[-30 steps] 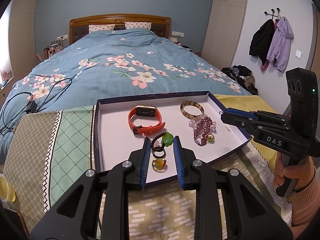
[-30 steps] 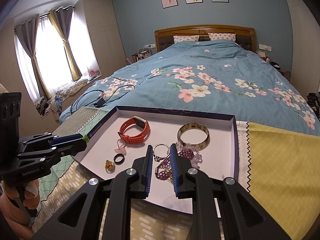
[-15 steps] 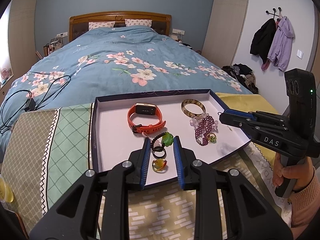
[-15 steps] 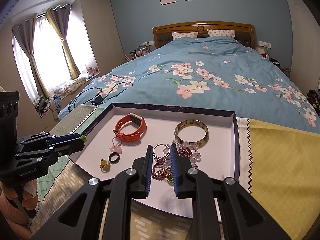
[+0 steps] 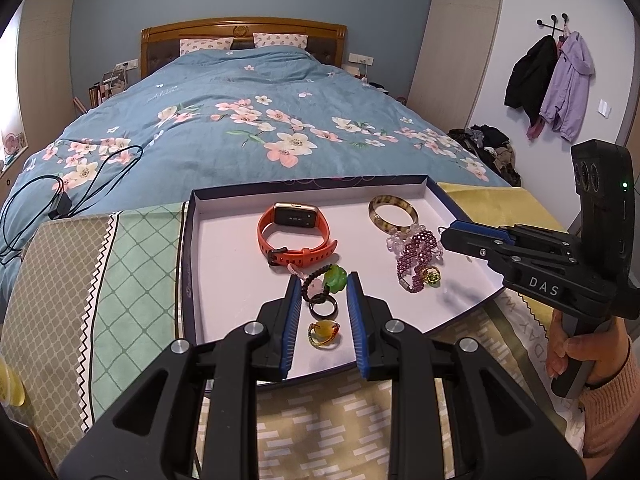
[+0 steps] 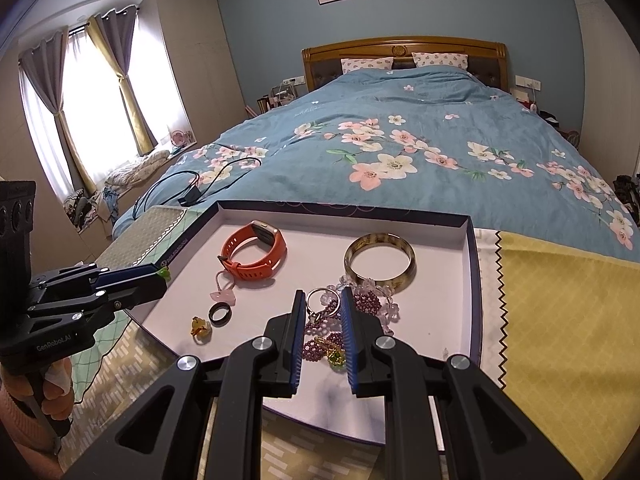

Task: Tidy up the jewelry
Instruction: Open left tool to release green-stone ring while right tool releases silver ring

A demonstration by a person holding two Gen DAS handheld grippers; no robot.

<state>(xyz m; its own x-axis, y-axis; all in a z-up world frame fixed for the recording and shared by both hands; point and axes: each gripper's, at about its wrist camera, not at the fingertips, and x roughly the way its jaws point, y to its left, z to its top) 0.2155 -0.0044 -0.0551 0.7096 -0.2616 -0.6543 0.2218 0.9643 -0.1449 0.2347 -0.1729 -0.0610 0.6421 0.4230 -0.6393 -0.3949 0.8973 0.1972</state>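
Note:
A shallow navy box lid (image 5: pixel 188 264) with a white floor holds the jewelry: an orange watch (image 5: pixel 294 236), an amber bangle (image 5: pixel 393 212), purple bead bracelets (image 5: pixel 416 254), a green pendant on a dark cord (image 5: pixel 335 278), a black ring (image 5: pixel 324 307) and a yellow ring (image 5: pixel 323 332). My left gripper (image 5: pixel 323 286) is open, its fingers either side of the pendant and black ring. My right gripper (image 6: pixel 323 300) is open over the purple beads (image 6: pixel 366 302) and a silver ring (image 6: pixel 318 299). The lid's rim (image 6: pixel 472 264), watch (image 6: pixel 254 252) and bangle (image 6: pixel 380 260) also show in the right wrist view.
The lid lies on a patterned cloth (image 5: pixel 100 272) at the foot of a bed with a blue floral duvet (image 5: pixel 256 120). A black cable (image 5: pixel 60 200) lies on the duvet at left. Coats (image 5: pixel 548 80) hang on the right wall. Curtained windows (image 6: pixel 80 112) are at left.
Both grippers have lowered and moved slightly forward over the lid. Neither has closed. The jewelry has not moved.

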